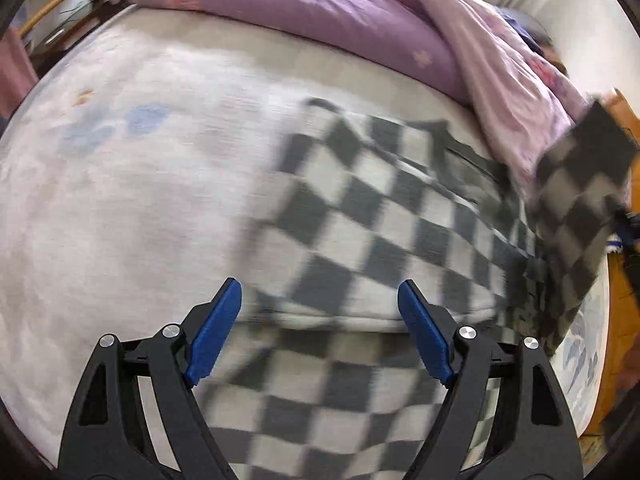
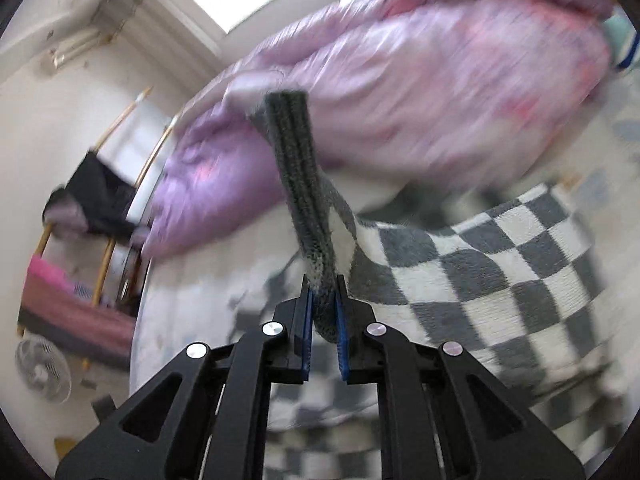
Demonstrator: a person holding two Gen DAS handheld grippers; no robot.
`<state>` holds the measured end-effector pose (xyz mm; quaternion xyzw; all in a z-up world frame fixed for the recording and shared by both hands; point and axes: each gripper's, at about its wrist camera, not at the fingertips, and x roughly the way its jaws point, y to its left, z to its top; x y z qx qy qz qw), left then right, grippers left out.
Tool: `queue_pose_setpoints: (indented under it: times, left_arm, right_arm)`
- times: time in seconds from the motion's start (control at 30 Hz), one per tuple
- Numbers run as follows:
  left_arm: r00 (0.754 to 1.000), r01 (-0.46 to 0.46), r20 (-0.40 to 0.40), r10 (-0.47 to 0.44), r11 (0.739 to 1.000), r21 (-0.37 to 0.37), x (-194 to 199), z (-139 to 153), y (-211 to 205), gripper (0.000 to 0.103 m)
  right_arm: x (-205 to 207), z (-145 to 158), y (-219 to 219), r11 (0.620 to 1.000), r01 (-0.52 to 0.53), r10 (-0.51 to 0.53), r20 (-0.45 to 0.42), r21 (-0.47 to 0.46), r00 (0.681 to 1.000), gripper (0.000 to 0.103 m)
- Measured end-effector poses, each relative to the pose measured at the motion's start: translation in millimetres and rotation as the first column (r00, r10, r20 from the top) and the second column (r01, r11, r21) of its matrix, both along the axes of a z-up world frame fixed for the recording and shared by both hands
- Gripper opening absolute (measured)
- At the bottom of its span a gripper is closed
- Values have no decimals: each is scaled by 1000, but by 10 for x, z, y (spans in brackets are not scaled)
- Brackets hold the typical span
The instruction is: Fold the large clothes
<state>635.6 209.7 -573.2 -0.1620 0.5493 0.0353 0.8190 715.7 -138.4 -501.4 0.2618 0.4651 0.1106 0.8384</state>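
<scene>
A grey-and-white checkered fleece garment point(image 1: 360, 232) lies partly folded on the bed. My left gripper point(image 1: 320, 300) is open and empty, hovering just above the garment's near folded edge. My right gripper point(image 2: 323, 292) is shut on the garment's dark grey ribbed hem point(image 2: 296, 160), which stands up from the jaws. The rest of the garment point(image 2: 500, 264) spreads to the right below it. In the left wrist view the lifted part point(image 1: 580, 184) hangs at the far right. Both views are motion-blurred.
A pale floral bedsheet point(image 1: 120, 184) covers the mattress. A bunched purple-pink quilt point(image 1: 340, 12) lies along the bed's far side and also shows in the right wrist view point(image 2: 420, 92). A white fan point(image 2: 42, 372) and a rack with clothes point(image 2: 96, 196) stand left of the bed.
</scene>
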Motion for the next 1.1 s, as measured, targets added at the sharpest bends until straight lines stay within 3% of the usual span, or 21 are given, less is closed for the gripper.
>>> queue_pose_setpoints:
  times: [0.1,0.2,0.3,0.47,0.5,0.53,0.57,0.63,0.7,0.8,0.9,0.97,1.1]
  left_arm:
    - [1000,-27,-7,27,1000,9,-122,-29,336,81]
    - [998,-50,-36,50,999,-7,-235,-138,553,81]
    - [996,-64,-58,62,998,-25,-295,-237,643,81]
    - [997,-67,-52,63,996,-59,-299,-274,566,81]
    - [997,-61,-47,58,996,-64,-285,-264,525,81]
    - [998,-59,-41,56,996,-64,-262,-246,479,81]
    - [998,-56,-36,53,996,-66,-234,-230,441,81]
    - [999,-48,-21,47,996,-73,-135,-195,332,82]
    - [999,-50,-17,49,994,-94,-47,-189,237,82]
    - [1000,-22,-10,21,997,-78,143,-189,9,82]
    - [1000,19,-4,-19,999,-29,326,-242,-216,82]
    - [999,34,-24,-34,999,-1,437,-342,-311,82]
    - [992,39,-125,-32,998,53,618,-637,-504,82]
  right_arm:
    - [14,-423,602,997,-79,79,-106,4,991,10]
    - [-49,-951,1073,986,-146,122,-253,-76,960,13]
    - [-111,-1263,1195,975,-170,118,-320,-140,940,16]
    - [-134,-1071,1168,955,-255,206,-284,-150,936,26]
    - [-171,-1040,1143,952,-270,224,-272,-145,936,32]
    - [-191,-947,1057,948,-289,250,-254,-132,934,45]
    - [-217,-849,945,949,-290,257,-235,-121,938,48]
    - [-266,-668,715,955,-271,245,-193,-120,950,48]
    - [-301,-607,285,968,-188,157,-183,-165,970,48]
    - [-246,-759,-395,969,-82,34,-206,-232,978,43]
    - [-56,-1055,-901,971,-57,-12,-288,-231,958,21]
    - [-36,-1301,-1124,965,-67,-29,-360,-252,933,0]
    - [41,-1465,-1378,942,-91,-40,-377,-324,925,0]
